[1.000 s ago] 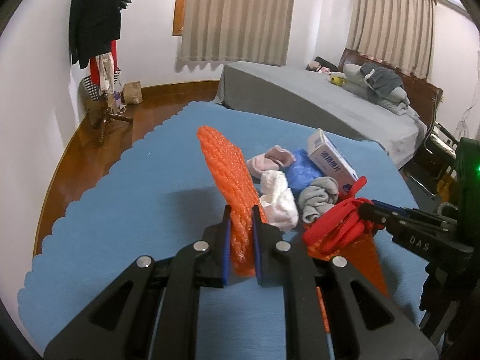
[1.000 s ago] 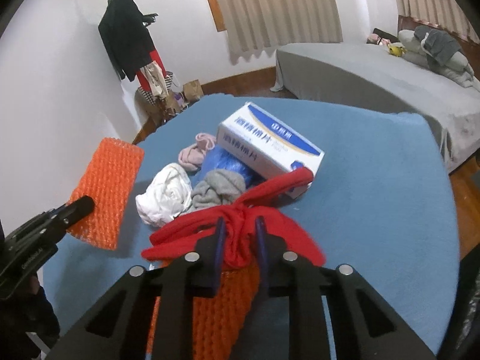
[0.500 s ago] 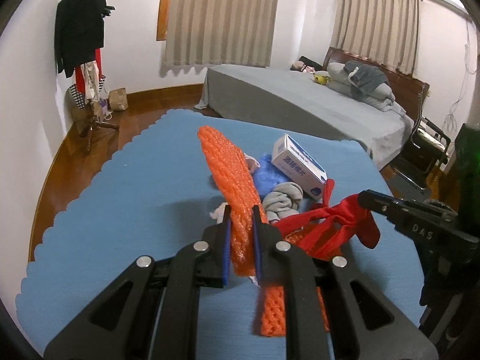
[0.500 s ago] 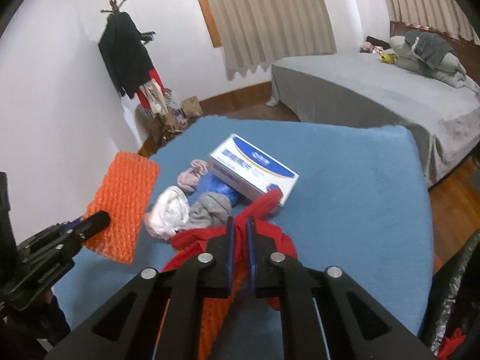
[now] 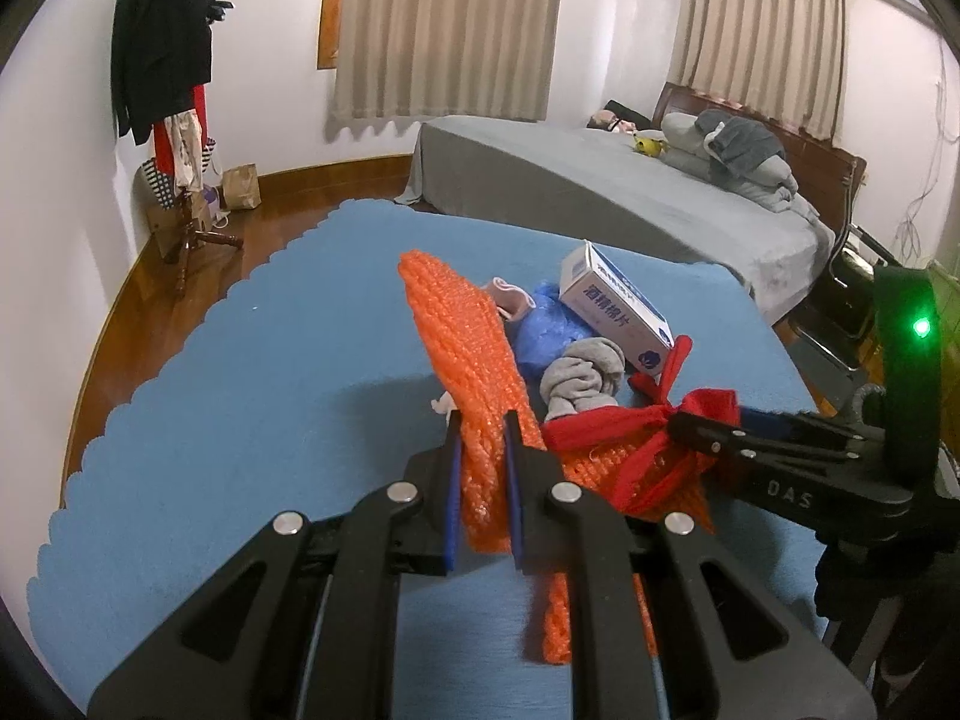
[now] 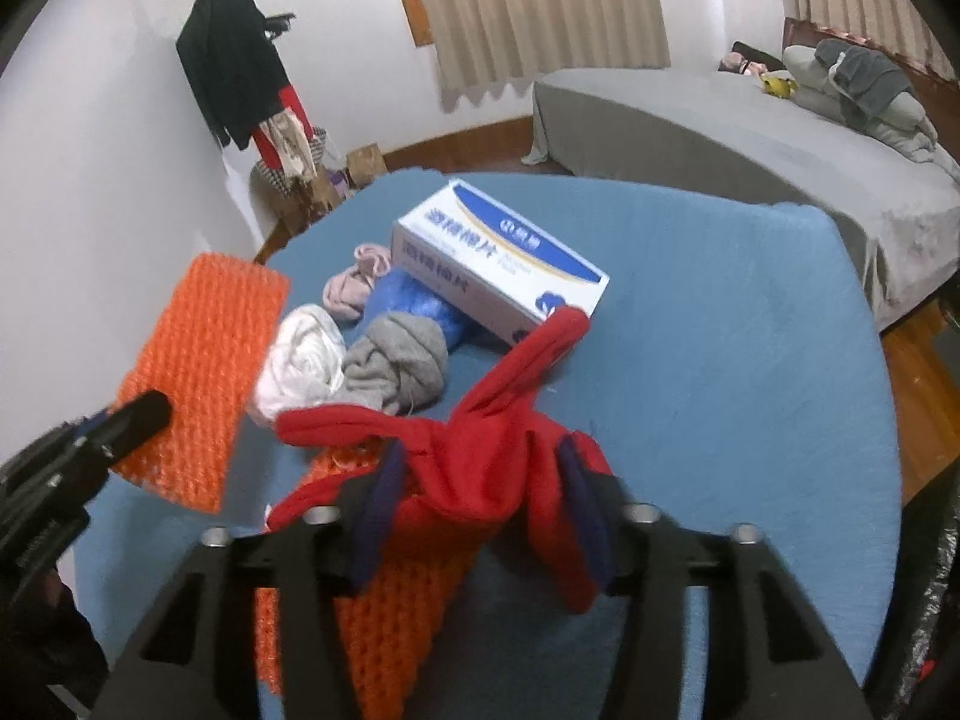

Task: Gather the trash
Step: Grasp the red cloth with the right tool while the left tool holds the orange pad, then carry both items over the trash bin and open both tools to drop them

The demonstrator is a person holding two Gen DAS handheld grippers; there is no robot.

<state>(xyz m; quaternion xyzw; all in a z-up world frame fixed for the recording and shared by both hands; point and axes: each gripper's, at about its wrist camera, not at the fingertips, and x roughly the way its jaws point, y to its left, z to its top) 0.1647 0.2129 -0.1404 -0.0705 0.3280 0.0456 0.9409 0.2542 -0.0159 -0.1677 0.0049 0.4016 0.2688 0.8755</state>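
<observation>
My left gripper (image 5: 483, 420) is shut on an orange foam net sheet (image 5: 462, 354) and holds it upright above the blue table; the sheet also shows in the right wrist view (image 6: 204, 372). My right gripper (image 6: 474, 462) has its jaws spread wide, with a red cloth (image 6: 480, 444) draped loosely between them; in the left wrist view the red cloth (image 5: 606, 420) hangs at its tip (image 5: 678, 420). A second orange net (image 6: 384, 612) lies under the cloth. A white-and-blue box (image 6: 498, 258), grey sock (image 6: 402, 360), white cloth (image 6: 306, 348), pink sock (image 6: 354, 282) and blue bag (image 6: 414, 300) lie piled on the table.
The blue table cloth (image 5: 240, 390) has a scalloped edge at the left. A grey bed (image 5: 600, 192) stands beyond the table. A coat rack (image 5: 174, 90) stands at the far left wall. A black bag edge (image 6: 936, 600) shows at the right.
My right gripper has opened from shut on the red cloth to wide apart, and the cloth now sags between the jaws. My left gripper still holds the orange net, shifted slightly right.
</observation>
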